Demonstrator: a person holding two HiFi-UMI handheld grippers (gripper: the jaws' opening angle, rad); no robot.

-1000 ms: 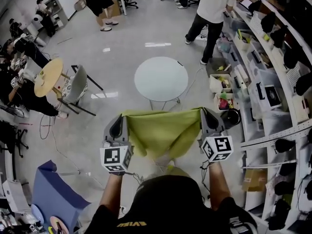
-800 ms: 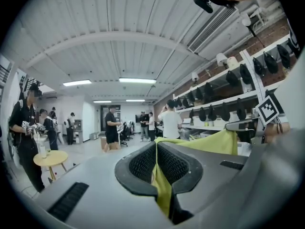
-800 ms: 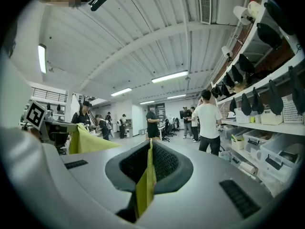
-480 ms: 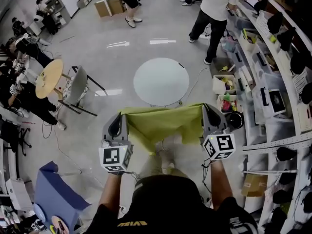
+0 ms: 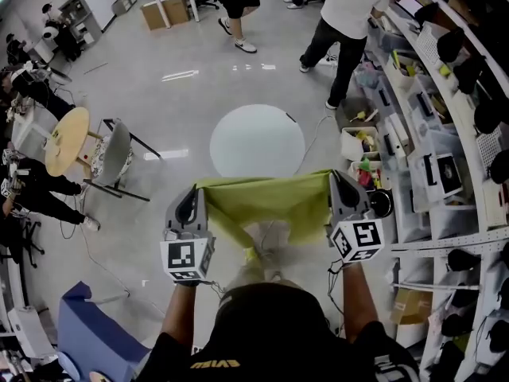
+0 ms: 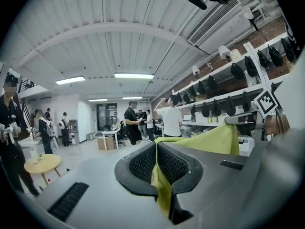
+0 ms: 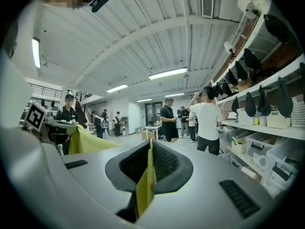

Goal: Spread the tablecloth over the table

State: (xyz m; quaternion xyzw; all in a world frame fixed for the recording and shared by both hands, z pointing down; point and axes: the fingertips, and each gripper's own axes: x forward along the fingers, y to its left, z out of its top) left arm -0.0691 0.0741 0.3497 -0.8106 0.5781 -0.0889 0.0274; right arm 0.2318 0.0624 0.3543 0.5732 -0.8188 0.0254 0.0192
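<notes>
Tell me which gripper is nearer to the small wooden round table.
Left. The left gripper is on the side of the wooden table, which stands farther to its left. The right gripper holds the other end of the tablecloth, beside the shelves.

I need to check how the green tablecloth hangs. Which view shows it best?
The head view: the tablecloth spans between the left tongs and right tongs, sagging in the middle. Each gripper view shows only a corner pinched in shut jaws plus a far strip of cloth.
</notes>
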